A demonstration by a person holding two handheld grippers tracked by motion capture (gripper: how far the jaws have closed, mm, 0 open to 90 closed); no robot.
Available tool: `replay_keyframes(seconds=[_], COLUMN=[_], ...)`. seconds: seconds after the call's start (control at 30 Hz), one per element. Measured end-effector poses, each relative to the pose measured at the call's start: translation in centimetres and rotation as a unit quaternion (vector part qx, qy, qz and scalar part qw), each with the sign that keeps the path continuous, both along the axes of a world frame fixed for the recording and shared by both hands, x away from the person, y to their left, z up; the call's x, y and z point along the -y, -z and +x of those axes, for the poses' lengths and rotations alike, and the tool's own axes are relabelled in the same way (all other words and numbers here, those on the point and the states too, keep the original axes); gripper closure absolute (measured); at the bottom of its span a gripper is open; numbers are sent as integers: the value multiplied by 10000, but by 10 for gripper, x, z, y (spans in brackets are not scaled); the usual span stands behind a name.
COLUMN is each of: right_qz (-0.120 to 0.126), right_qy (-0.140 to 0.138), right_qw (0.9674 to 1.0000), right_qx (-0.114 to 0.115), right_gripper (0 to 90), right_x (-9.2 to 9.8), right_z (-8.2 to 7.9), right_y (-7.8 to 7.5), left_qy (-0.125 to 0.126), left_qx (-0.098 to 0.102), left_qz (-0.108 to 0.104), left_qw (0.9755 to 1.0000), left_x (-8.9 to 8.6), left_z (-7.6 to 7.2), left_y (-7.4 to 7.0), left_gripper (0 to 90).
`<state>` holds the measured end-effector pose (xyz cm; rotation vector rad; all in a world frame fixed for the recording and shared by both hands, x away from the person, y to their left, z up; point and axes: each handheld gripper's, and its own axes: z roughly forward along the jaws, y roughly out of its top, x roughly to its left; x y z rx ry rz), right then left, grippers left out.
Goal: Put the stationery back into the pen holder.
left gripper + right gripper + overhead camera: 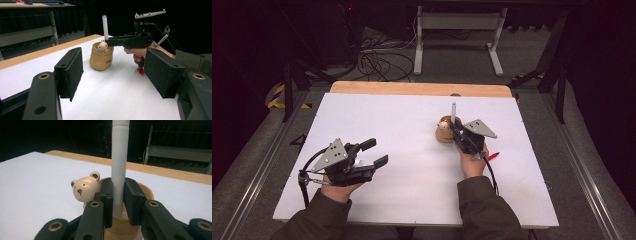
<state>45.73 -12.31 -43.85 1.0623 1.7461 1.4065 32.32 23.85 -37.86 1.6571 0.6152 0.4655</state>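
Over on the right side of the white table [402, 120], a white pen [119, 165] stands straight up, with its long side running up and down and its top end pointing at the ceiling. Its bottom end sits inside a small tan holder [100, 60] that has a little bear head [84, 188] on the rim. The right gripper [119, 195] has its two black jaws closed tight on the pen, one on each side, just above the rim. It looks like the pen is either going into the holder or coming out, but I cannot tell which. To do it well, the pen should stay straight up and move slowly, so it does not bump the bear or tip the holder over. A red thing [493, 156] lies on the table just beside the right hand. Far off on the left, the left gripper [374, 152] rests with its jaws wide open and holds nothing.
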Motion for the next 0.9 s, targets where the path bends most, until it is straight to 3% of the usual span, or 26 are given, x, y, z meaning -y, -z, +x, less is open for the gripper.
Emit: replay_keyframes(seconds=[0.57,0.77,0.9], right_qz=[289,259,72], right_qy=[-80,-53,-299], right_qw=[9995,9996,9986], right_qx=[-31,129,423], right_gripper=[681,619,537], right_x=[4,11,8], right_z=[2,-6,-15], right_y=[-1,-11,-19], left_qy=[7,22,16], left_qx=[-7,-47,0], left_qz=[-25,-24,8], left_qw=[10000,10000,10000], left_x=[0,1,1], left_z=[1,0,1], left_y=[1,1,1], left_gripper=[327,325,323])
